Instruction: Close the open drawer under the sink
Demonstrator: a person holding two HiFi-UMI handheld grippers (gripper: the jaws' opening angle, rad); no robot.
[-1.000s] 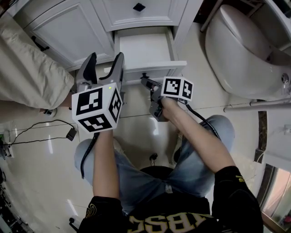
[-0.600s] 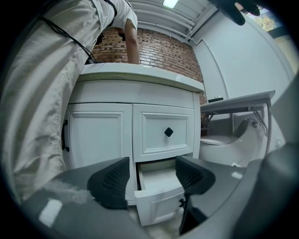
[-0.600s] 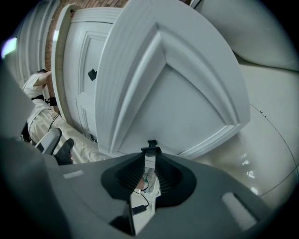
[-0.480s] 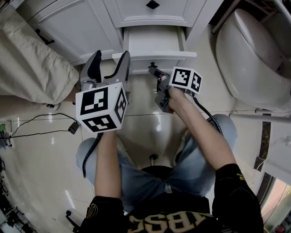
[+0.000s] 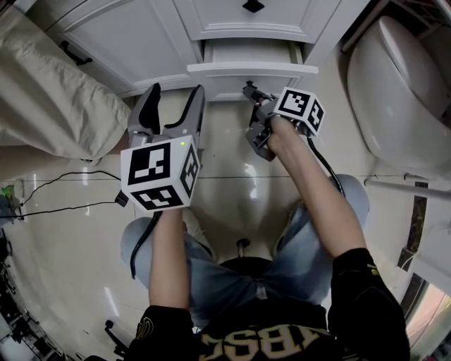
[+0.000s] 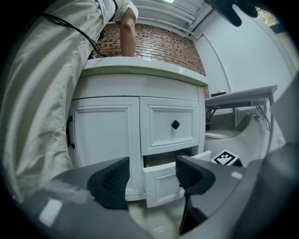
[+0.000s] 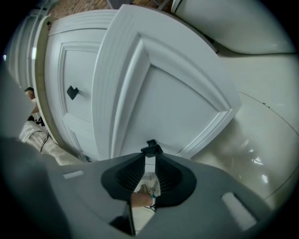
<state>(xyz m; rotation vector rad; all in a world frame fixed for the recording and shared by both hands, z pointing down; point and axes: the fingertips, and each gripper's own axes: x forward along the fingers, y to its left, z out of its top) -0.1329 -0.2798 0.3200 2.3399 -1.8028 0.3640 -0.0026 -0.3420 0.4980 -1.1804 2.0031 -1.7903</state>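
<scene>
The white drawer (image 5: 251,68) under the sink stands partly out of the cabinet, with a short strip of its inside showing. My right gripper (image 5: 249,89) is shut on the drawer's small black knob (image 7: 151,148), which sits pinched between the narrow jaw tips in the right gripper view (image 7: 150,156). The drawer front (image 7: 173,93) fills that view. My left gripper (image 5: 175,95) hovers open to the left of the drawer, level with its front, holding nothing. In the left gripper view the gripper (image 6: 152,175) frames the drawer (image 6: 161,186).
A closed upper drawer with a black knob (image 5: 253,6) sits above. A cabinet door (image 5: 120,42) is to the left. A person in beige clothing (image 5: 49,99) stands at the left. A toilet (image 5: 402,84) is at the right. A cable (image 5: 63,176) lies on the floor.
The drawer has slid further into the cabinet, with my right gripper moving along on the knob. My left gripper has shifted slightly toward the cabinet, still open.
</scene>
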